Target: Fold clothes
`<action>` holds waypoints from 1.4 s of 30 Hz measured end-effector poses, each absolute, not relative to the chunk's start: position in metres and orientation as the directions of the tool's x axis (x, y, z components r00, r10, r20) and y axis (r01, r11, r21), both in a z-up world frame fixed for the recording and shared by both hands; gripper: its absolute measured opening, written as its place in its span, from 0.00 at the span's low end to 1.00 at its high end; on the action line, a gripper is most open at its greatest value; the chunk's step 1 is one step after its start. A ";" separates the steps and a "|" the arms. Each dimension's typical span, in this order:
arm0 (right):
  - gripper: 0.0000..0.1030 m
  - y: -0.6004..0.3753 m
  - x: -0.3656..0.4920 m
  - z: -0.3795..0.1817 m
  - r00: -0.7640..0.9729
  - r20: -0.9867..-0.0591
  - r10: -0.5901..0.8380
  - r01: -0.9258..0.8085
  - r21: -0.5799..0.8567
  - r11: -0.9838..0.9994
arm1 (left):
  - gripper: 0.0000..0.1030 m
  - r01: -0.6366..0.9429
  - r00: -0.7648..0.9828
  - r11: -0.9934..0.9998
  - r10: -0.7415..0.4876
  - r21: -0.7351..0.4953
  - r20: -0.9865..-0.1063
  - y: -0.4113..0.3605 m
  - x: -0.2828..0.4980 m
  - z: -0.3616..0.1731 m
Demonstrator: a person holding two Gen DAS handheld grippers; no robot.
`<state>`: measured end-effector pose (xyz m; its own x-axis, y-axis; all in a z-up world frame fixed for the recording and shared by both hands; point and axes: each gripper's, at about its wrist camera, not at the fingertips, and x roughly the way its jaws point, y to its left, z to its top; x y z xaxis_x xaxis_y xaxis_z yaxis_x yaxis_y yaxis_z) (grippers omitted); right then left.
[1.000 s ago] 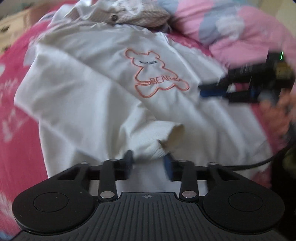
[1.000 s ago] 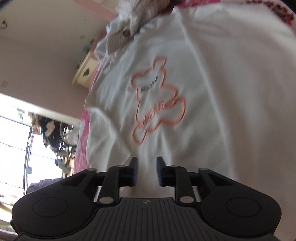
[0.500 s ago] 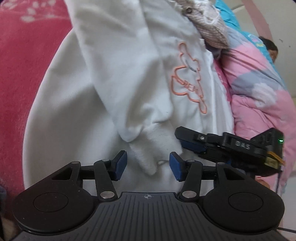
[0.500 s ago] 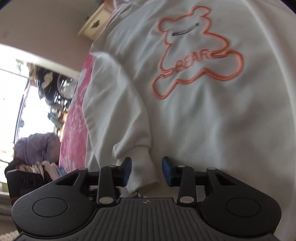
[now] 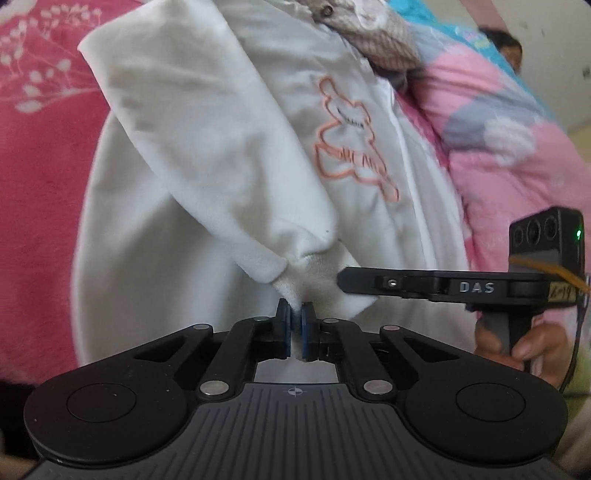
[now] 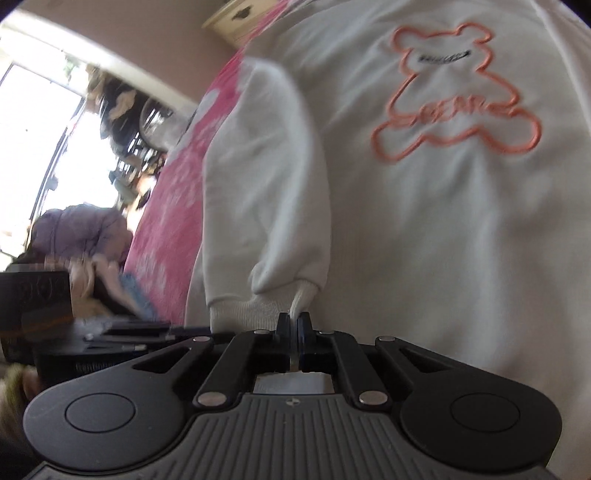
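A white sweatshirt [image 5: 207, 155] with an orange bear outline [image 5: 351, 147] lies spread on the bed, one sleeve folded across its front. My left gripper [image 5: 295, 317] has its jaws closing tight on the ribbed cuff [image 5: 314, 273] of that sleeve, the blue pads pressing the fabric. My right gripper [image 5: 341, 281] comes in from the right, side on, and pinches the same cuff just beside it. In the right wrist view the right gripper [image 6: 294, 321] is shut on the cuff's edge [image 6: 251, 310], with the bear outline [image 6: 454, 92] beyond it.
A pink floral bed cover [image 5: 44, 147] lies under the sweatshirt. A pink patchwork quilt [image 5: 517, 155] is heaped on the right and a beige knitted garment [image 5: 376, 33] lies at the collar. A hand [image 5: 535, 347] holds the right gripper. A bright window [image 6: 37, 129] is beyond the bed.
Both grippers were open around the cuff half a second ago and have now closed on it. The right gripper has come in close beside the left one.
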<state>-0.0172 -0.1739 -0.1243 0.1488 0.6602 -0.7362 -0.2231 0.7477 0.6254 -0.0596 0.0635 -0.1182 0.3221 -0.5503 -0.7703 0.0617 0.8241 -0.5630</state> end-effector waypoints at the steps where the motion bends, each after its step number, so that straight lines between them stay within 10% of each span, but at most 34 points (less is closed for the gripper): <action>1: 0.04 -0.169 -0.024 -0.125 0.132 -0.735 0.665 -0.231 0.630 0.742 | 0.03 0.070 0.305 0.831 -0.544 -0.551 -0.781 0.064 -0.063 -0.117; 33: 0.06 -0.113 -0.060 -0.159 0.008 -0.744 0.669 -0.289 0.638 0.713 | 0.04 0.150 0.205 0.960 -0.264 -0.236 -0.943 0.075 -0.114 -0.142; 37: 0.33 -0.128 -0.057 -0.148 0.029 -0.724 0.690 -0.283 0.656 0.700 | 0.11 0.193 0.206 0.956 -0.258 -0.220 -0.944 0.071 -0.115 -0.139; 42: 0.39 -0.166 -0.040 -0.127 0.102 -0.695 0.712 -0.218 0.683 0.697 | 0.31 0.214 0.194 0.953 -0.255 -0.213 -0.947 0.071 -0.117 -0.125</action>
<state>-0.0403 -0.1664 -0.1265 0.1022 0.7120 -0.6947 -0.2182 0.6974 0.6827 -0.1170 0.0709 -0.1252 0.1940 -0.2554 -0.9472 0.2143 0.9532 -0.2131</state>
